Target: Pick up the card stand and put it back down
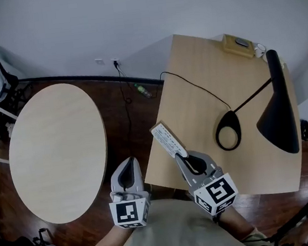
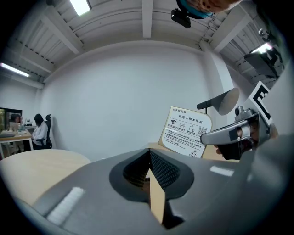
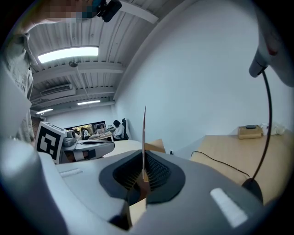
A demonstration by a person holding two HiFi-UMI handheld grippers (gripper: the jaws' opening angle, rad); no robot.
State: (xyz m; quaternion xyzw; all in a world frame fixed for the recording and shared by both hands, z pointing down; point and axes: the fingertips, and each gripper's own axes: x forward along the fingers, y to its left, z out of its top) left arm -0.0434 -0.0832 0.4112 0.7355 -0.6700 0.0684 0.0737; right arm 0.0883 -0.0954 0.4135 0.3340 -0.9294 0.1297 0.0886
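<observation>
- We hold the card stand (image 1: 168,140) lifted over the desk's (image 1: 193,81) near corner, its edge pinched in our right gripper (image 1: 185,159).
- Our left gripper (image 1: 128,170) is closed and empty.
- Next we should lower the stand upright onto the desk, then release.

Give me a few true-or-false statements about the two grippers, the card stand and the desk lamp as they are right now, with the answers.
1. The right gripper is clamped on the white printed card stand. True.
2. The left gripper grips the card stand too. False: its jaws are together with nothing between them, and it is off to the side of the card.
3. The black desk lamp stands on the round table. False: it stands on the rectangular light-wood table.
4. A thin black cable runs across the rectangular table to the lamp. True.
</observation>
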